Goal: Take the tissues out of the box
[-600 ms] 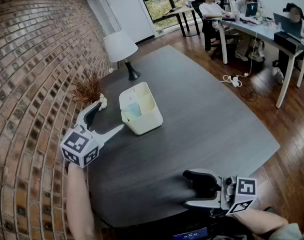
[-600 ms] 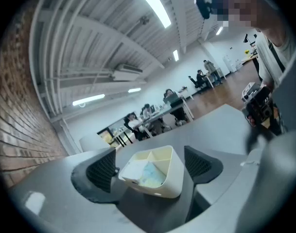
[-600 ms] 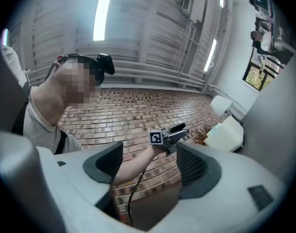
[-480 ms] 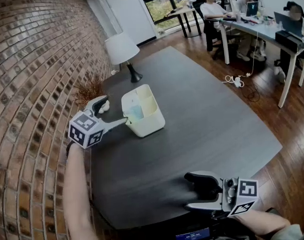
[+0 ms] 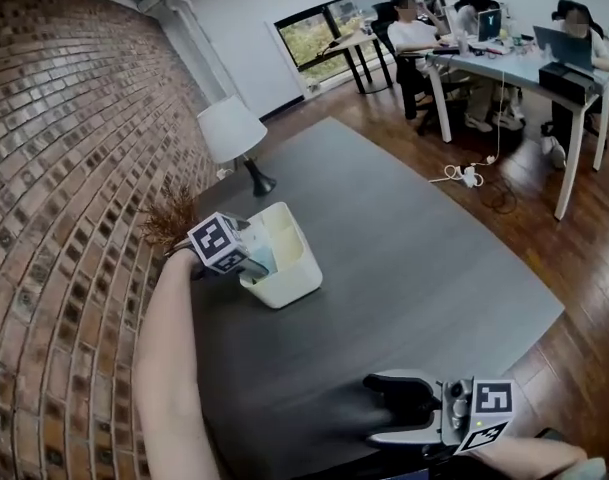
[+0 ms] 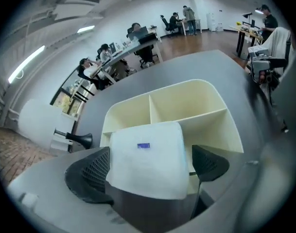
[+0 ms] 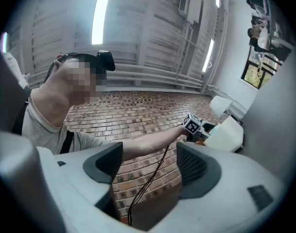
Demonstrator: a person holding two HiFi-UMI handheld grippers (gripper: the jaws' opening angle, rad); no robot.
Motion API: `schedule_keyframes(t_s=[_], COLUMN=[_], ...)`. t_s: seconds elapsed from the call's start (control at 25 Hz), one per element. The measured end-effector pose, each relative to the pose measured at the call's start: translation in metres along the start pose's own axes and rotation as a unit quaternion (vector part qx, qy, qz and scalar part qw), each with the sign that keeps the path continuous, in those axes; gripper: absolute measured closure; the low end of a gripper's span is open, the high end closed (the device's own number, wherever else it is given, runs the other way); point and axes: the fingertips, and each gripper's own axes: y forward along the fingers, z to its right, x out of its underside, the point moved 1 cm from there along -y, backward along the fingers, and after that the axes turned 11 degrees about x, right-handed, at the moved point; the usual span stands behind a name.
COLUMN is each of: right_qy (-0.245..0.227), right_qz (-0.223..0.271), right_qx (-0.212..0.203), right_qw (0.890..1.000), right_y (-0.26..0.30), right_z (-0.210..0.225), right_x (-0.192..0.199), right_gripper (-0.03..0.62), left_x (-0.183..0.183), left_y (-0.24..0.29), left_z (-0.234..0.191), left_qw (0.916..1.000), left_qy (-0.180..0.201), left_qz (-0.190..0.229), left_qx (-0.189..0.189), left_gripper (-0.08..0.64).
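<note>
The left tool [image 6: 152, 164] has its jaws spread wide on either side of a white tissue pack [image 6: 147, 159]. The left pad lies close against the pack's edge, while the right pad stands clear of it with a gap showing. The pack stands upright in the nearest compartment of the cream box [image 6: 206, 93], rising above the rim, and the two far compartments show only their walls. The box sits close to the left edge of the dark surface [image 5: 404, 258], near the brick wall [image 5: 64, 218], a dried plant [image 5: 169, 218] and a lamp [image 5: 231, 133]. To its right the surface runs broad and bare. The right tool [image 5: 384, 408] hangs at the near edge, well apart from the box, jaws spread with nothing between them.
</note>
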Motion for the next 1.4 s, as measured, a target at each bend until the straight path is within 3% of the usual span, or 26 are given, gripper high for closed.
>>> schedule_keyframes(t_s=[0.12,0.28,0.48,0.76,0.92,1.08,1.2,1.28,1.32,1.4], right_qy=[0.002,-0.002,0.004,-0.017,-0.034,-0.034,-0.032,-0.031,-0.03,-0.029], right_qz=[0.005,0.003,-0.008,-0.008,-0.005,-0.013,-0.02,-0.016,-0.012,-0.004], right_qx=[0.004,0.004,-0.013,0.003,0.017,0.024,0.02,0.021,0.024,0.029], right_qw=[1.0,1.0,1.0,1.0,0.999,0.999,0.999,0.999,0.999,0.999], right_y=[0.0,-0.001,0.003,0.006,0.008,0.005,0.006,0.006,0.005,0.002], right_z=[0.003,0.006,0.004,0.001,0.004,0.0,0.0,0.002,0.005,0.01], right_x=[-0.002,-0.003,0.01,0.017,0.013,0.013,0.014,0.013,0.011,0.007], right_gripper=[0.235,0.235,0.235,0.235,0.235,0.235,0.235,0.235,0.235,0.235], left_x=[-0.001,-0.009,0.012,-0.002,-0.023,-0.036,-0.033,-0.033,-0.033,-0.027], left_y=[0.008,0.011,-0.017,-0.087,-0.156,-0.213,-0.241,-0.251,-0.253,-0.251], left_z=[-0.007,-0.016,-0.017,-0.026,-0.015,0.046,0.111,0.157,0.18,0.226], left_qw=[1.0,0.9999,0.9972,0.9894,0.9722,0.9354,0.892,0.852,0.8252,0.7552], left_qy=[-0.007,0.008,-0.007,-0.001,0.009,0.006,-0.014,-0.039,-0.057,-0.105], left_qz=[-0.006,-0.011,-0.043,0.006,0.107,0.246,0.354,0.446,0.501,0.614], left_qx=[0.004,-0.008,-0.061,-0.145,-0.208,-0.254,-0.281,-0.272,-0.255,-0.205], left_gripper=[0.018,0.076,0.094,0.095,0.097,0.097,0.097,0.097,0.097,0.098])
